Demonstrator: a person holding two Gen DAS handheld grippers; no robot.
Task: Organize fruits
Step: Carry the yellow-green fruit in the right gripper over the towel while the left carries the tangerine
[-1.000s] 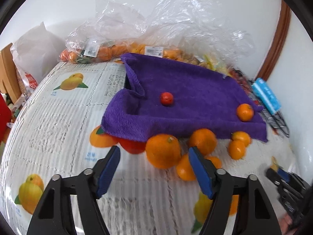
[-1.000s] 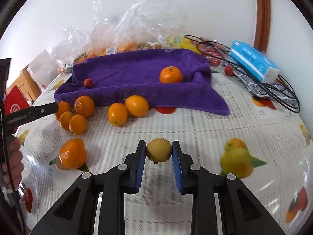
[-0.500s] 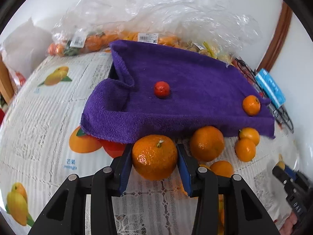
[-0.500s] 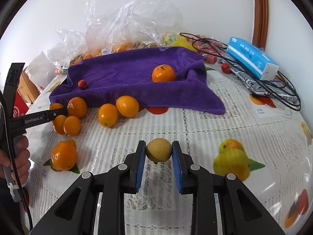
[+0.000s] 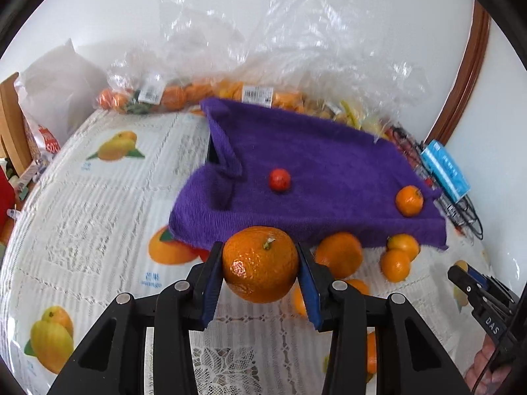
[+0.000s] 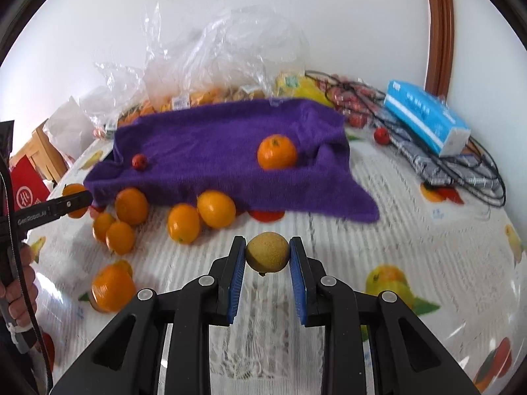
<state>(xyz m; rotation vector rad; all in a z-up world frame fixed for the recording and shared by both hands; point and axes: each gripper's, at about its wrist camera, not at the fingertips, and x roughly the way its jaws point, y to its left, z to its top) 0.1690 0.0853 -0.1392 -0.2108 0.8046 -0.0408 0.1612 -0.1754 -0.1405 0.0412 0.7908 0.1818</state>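
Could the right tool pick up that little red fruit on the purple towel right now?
Probably not: the right tool is already shut on a yellowish fruit, so it has no room for the red fruit on the towel.

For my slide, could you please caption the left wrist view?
Left tongs grip a large orange before the purple towel.

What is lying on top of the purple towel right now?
On the purple towel lie a small red fruit near its middle and one orange near a corner. A dark edge shows beneath its raised fold; what the towel covers is hidden.
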